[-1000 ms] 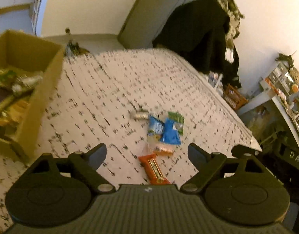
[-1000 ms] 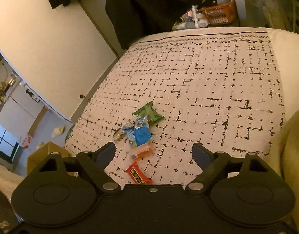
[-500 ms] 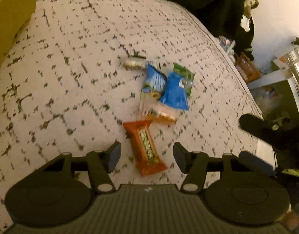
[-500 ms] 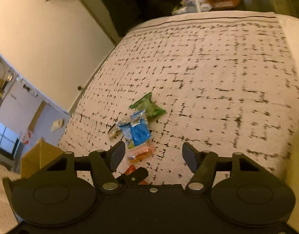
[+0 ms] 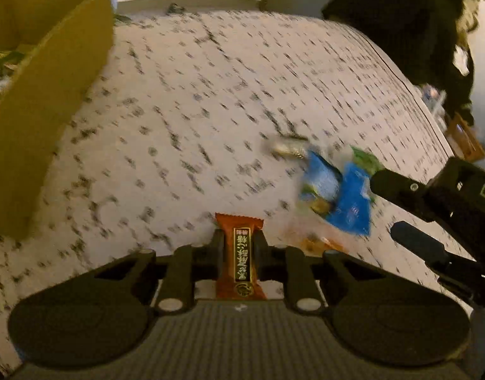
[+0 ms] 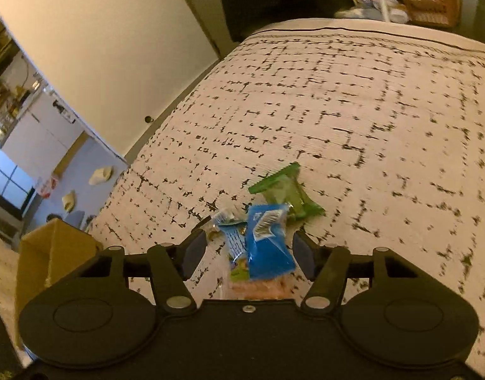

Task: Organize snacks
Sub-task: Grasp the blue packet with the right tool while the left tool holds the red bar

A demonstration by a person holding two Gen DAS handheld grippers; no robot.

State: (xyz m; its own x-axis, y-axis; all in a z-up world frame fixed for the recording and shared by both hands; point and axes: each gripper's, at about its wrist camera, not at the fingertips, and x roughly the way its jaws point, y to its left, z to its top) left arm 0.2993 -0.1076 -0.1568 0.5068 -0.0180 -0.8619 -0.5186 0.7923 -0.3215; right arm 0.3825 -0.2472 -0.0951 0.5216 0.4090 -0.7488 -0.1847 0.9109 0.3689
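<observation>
My left gripper (image 5: 239,244) is shut on an orange snack bar (image 5: 241,255) with a dark label, held over the patterned bedspread (image 5: 210,110). To its right lies a small pile: a blue packet (image 5: 351,204), a light blue packet (image 5: 320,180), a green packet (image 5: 364,160), a silver wrapper (image 5: 285,145) and an orange-clear packet (image 5: 315,240). My right gripper (image 6: 247,253) is open, its fingers on either side of the blue packet (image 6: 266,243), with the green packet (image 6: 285,194) just beyond. It also shows at the right of the left wrist view (image 5: 400,209).
A cardboard box (image 5: 42,95) holding snacks stands at the left on the bed; it shows at the lower left in the right wrist view (image 6: 52,253). A wall runs along the bed's far side. Dark clothes (image 5: 416,31) hang beyond the bed's end.
My left gripper has closed on the orange snack bar and swung left toward the box. My right gripper has come down over the pile and now brackets the blue packet.
</observation>
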